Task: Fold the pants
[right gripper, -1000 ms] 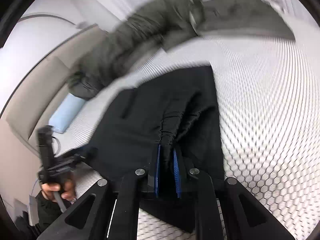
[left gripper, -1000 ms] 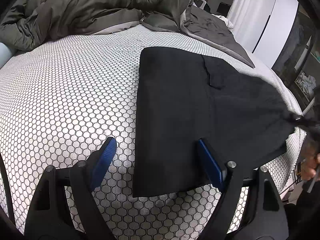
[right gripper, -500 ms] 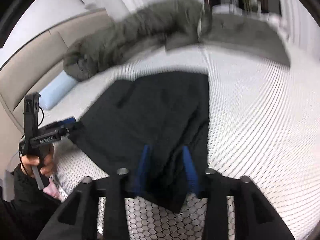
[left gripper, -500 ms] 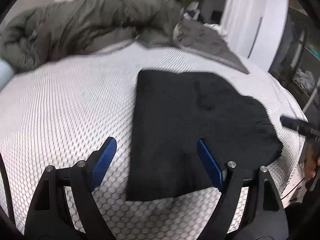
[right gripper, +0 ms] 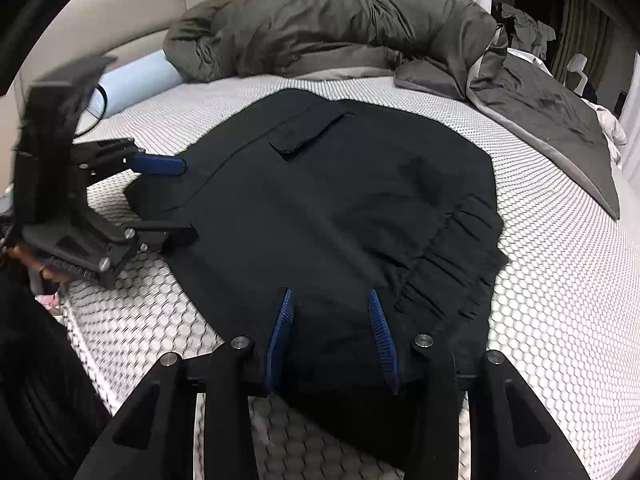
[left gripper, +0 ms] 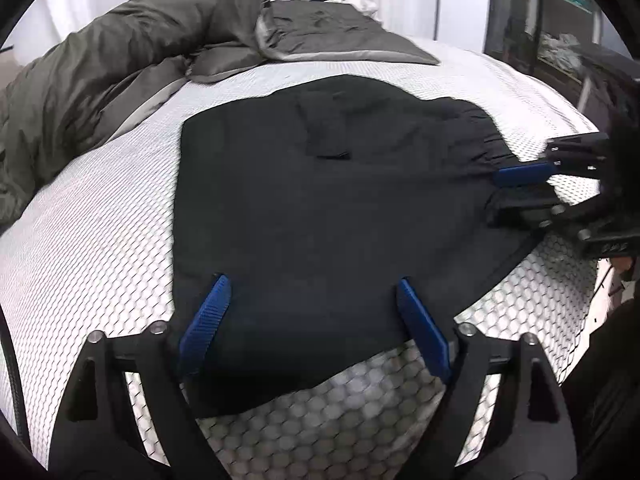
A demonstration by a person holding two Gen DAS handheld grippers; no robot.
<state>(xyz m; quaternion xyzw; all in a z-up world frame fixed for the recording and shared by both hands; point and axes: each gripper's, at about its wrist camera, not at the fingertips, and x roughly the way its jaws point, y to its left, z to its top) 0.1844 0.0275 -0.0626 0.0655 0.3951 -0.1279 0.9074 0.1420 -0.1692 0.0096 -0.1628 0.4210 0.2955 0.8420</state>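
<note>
Left wrist view: the left gripper [left gripper: 312, 320], fingers wide apart, hovers over black pants [left gripper: 320, 208] folded on the bed [left gripper: 100, 220]; right wrist view: the right gripper [right gripper: 332, 336], fingers having just opened, grips nothing, so a further fold likely needs fresh grasps; no readable writing.

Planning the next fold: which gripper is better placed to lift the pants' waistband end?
Right, probably. The right gripper sits over the pants beside the gathered waistband; the left gripper is at the opposite end.
</note>
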